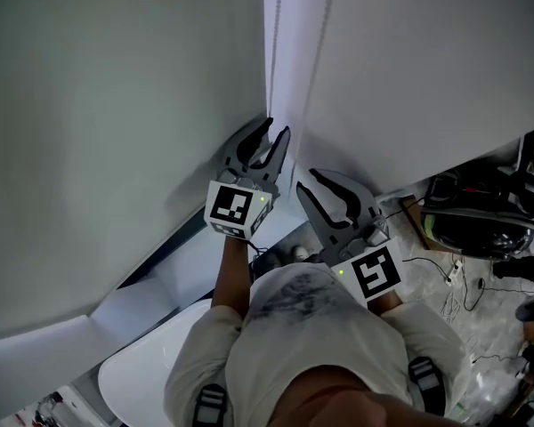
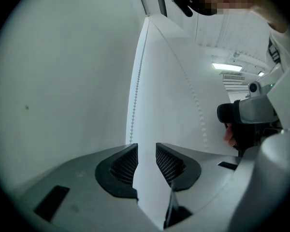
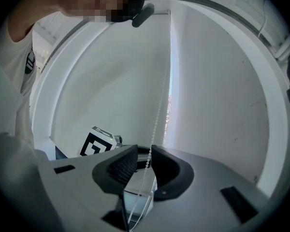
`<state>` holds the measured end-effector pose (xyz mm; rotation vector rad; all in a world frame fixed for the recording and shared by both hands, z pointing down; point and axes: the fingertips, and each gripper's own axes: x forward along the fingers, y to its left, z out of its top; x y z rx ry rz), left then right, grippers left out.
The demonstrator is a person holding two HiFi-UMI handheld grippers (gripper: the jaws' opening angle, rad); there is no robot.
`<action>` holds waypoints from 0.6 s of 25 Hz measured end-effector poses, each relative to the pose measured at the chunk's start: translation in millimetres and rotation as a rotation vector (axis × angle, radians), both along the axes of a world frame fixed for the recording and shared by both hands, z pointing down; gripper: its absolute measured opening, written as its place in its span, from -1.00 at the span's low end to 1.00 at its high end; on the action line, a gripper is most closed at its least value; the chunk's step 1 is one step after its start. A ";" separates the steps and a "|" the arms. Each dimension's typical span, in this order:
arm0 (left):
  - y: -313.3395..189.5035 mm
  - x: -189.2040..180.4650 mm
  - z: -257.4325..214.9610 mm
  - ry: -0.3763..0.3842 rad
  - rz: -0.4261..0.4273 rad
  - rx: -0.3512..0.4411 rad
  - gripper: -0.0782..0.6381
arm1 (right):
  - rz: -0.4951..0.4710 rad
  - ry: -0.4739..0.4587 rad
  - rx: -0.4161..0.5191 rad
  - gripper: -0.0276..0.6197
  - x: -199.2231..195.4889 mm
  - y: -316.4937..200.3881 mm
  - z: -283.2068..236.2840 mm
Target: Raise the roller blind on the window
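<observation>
Plainly this is a change of grip in a hand-over-hand pull on the blind's cord. The right gripper (image 3: 145, 153) has its jaws drawn narrow, with the bead chain (image 3: 157, 120) running straight up between them and lying against its right jaw. It looks nipped there, though the pinch itself is hard to see. The left gripper (image 2: 146, 151) stands wide with nothing pressed between its pads. One strand of the chain hangs just beside its left jaw tip, outside the gap, and a second strand hangs farther right across the pale fabric.

In the head view the two grippers sit close together at the window's edge, the left one a little farther up the chain. The roller blind (image 1: 427, 78) fills the right of the scene as a broad white sheet, so it seems to be mostly down.

The next move probably calls for the left gripper to shift along the chain, take a strand squarely between its pads and close. The right could then let go.
</observation>
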<state>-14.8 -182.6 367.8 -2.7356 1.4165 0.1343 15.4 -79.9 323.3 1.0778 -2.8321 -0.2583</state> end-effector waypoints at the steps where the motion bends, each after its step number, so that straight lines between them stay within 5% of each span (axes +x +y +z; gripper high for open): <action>1: 1.1 -3.1 -3.7 0.016 -0.010 0.000 -0.49 | 0.001 0.001 0.000 -0.50 -0.3 -0.2 -1.1; 15: -41.0 -16.5 -5.4 -0.018 -0.044 0.002 -0.40 | 0.002 0.004 -0.009 -0.50 -4.3 -12.7 -5.7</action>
